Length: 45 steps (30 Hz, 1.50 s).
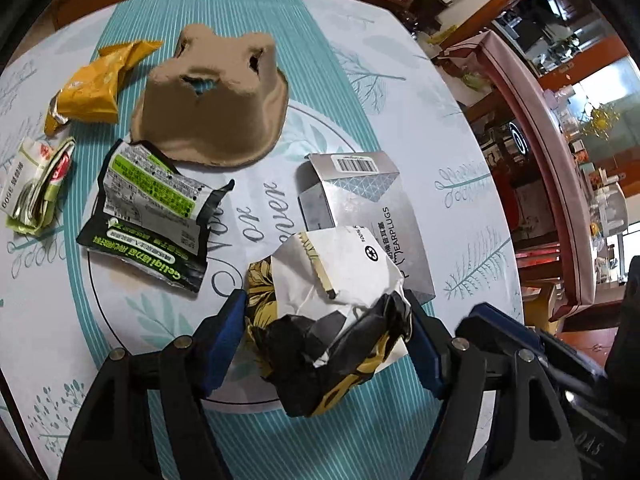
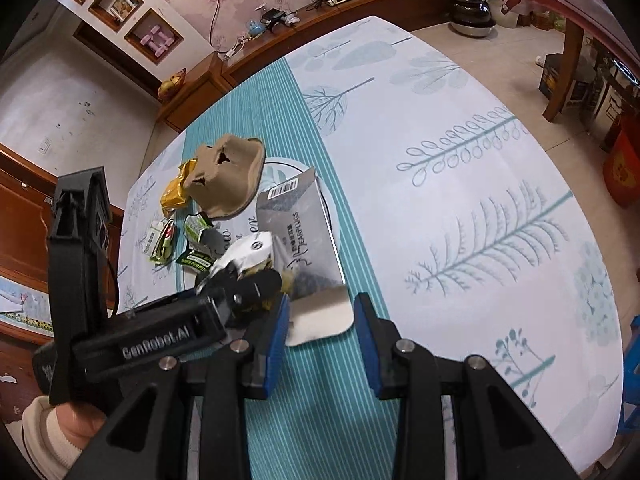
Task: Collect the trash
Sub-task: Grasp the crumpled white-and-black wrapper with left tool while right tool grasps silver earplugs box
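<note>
My left gripper [image 1: 324,300] is shut on a crumpled white, black and gold wrapper [image 1: 340,276]; both blue pads press its sides just above the table. The wrapper overlaps the near end of a flat silver earplugs box [image 1: 360,192]. In the right wrist view my right gripper [image 2: 322,304] is shut on that box [image 2: 304,232], its pads against the two edges of the near flap [image 2: 320,320]. The left gripper [image 2: 248,280] shows there, beside the box on its left. Loose trash beyond: a brown pulp tray [image 1: 212,108], a black-green packet [image 1: 152,208], a yellow wrapper [image 1: 92,92] and a folded green-white packet [image 1: 36,184].
Everything lies on a round table under a teal and white leaf-print cloth [image 2: 460,208]. A wooden sideboard [image 2: 280,40] runs behind it, and a pink-covered table [image 1: 540,140] stands to the right. A hand in a cream sleeve [image 2: 60,428] holds the left gripper's handle.
</note>
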Each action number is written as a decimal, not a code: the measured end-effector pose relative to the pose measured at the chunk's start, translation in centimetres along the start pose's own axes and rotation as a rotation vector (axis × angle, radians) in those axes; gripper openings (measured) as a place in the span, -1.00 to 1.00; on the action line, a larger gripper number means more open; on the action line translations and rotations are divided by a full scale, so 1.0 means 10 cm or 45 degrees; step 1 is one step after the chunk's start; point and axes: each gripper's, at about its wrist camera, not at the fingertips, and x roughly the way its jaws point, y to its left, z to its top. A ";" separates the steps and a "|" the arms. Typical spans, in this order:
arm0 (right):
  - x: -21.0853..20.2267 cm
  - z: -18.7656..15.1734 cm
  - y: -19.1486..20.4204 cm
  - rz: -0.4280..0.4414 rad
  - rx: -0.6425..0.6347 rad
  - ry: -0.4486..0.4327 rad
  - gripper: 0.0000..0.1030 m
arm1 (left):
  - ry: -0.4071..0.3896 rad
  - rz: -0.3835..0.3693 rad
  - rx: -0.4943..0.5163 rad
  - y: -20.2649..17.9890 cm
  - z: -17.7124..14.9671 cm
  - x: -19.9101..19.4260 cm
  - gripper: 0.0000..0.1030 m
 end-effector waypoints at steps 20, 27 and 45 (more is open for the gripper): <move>0.64 0.19 0.44 -0.153 -0.213 0.119 0.41 | -0.175 0.141 -0.091 0.56 -0.29 -0.74 0.24; 0.78 0.18 0.58 -0.293 -0.295 0.096 0.42 | -0.190 0.200 -0.043 0.61 -0.34 -0.78 0.24; -0.03 -0.37 0.53 -0.112 -0.246 -0.056 0.16 | -0.184 0.262 0.040 0.37 -0.82 -1.02 0.24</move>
